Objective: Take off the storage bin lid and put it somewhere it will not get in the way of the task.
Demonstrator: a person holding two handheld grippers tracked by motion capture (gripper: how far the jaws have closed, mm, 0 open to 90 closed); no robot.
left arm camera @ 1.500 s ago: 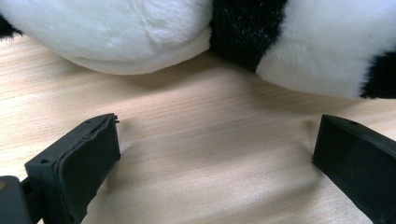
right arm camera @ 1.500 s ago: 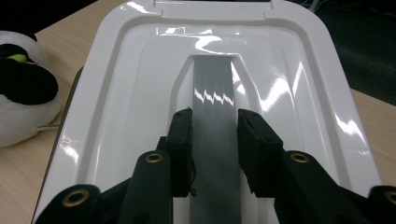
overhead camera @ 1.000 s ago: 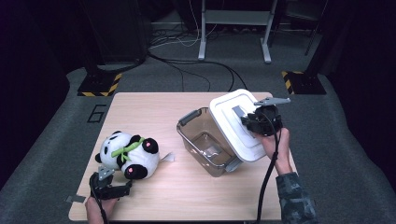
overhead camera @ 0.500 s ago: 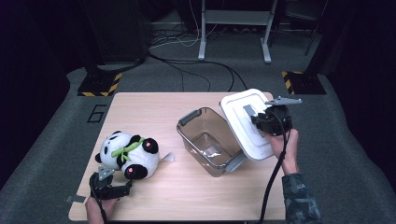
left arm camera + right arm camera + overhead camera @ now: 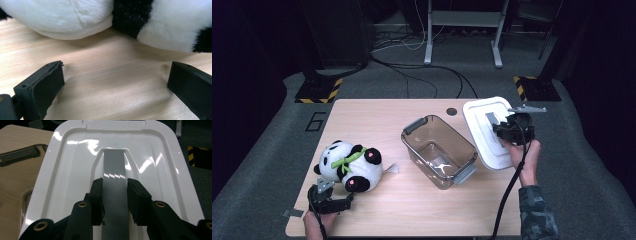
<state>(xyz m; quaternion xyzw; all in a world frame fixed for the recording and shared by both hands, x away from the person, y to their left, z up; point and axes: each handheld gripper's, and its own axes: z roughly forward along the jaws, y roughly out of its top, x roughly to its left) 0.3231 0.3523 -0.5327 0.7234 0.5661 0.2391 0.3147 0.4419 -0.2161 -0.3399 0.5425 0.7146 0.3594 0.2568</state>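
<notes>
My right gripper (image 5: 501, 131) (image 5: 114, 195) is shut on the grey handle (image 5: 113, 172) of a white box lid (image 5: 484, 131) (image 5: 75, 165), held up to the right of a clear brown storage box (image 5: 439, 150) that stands open in the middle of the table. A plush panda (image 5: 348, 165) (image 5: 82, 17) with a green bow lies at the table's front left. Just in front of it, low on the table, my left gripper (image 5: 332, 196) (image 5: 115, 82) is open, with bare wood between its jaws.
The wooden table (image 5: 382, 120) has a dark round hole (image 5: 452, 111) near its far edge. Behind it, cables (image 5: 412, 75) run over grey carpet, with a metal stand (image 5: 462, 20) and yellow-black striped feet (image 5: 317, 92). The lid overhangs the table's right edge.
The right gripper has carried the lid to the right, off the top of the box and out past its right end. The left gripper and the panda have stayed put.
</notes>
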